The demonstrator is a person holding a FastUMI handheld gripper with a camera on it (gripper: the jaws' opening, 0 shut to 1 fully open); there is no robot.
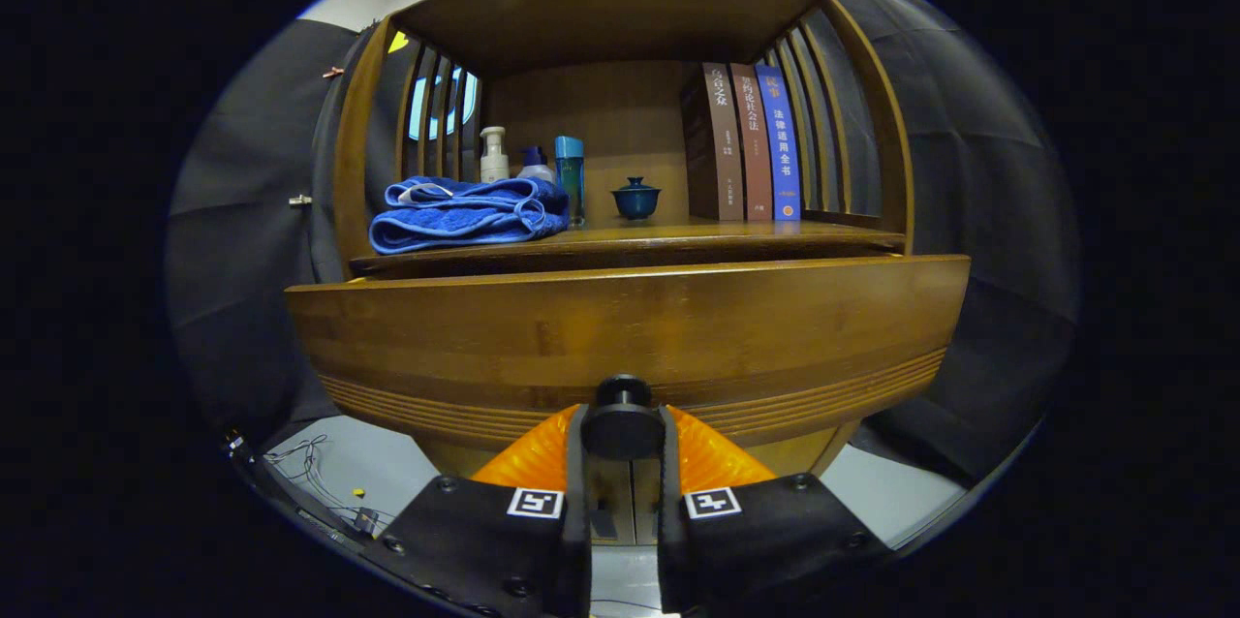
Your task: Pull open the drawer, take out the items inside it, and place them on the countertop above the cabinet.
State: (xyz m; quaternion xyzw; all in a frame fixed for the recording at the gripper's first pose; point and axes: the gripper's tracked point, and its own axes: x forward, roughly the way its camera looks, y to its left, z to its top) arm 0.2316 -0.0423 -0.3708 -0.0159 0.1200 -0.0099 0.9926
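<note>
The tool (622, 434) has both fingers clamped on the round knob (622, 417) of the wooden drawer (630, 332), just below the tabletop (630, 240). The knob looks rigid, smooth and small, the drawer probably heavy; pull straight.

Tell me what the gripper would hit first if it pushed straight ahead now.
The gripper is shut on the round dark drawer knob, so pushing on would drive the brown wooden drawer front back in.

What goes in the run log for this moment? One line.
phase: opening drawer | gripper: shut on drawer knob | drawer front: pulled out | countertop: towel, bottles, books
</note>
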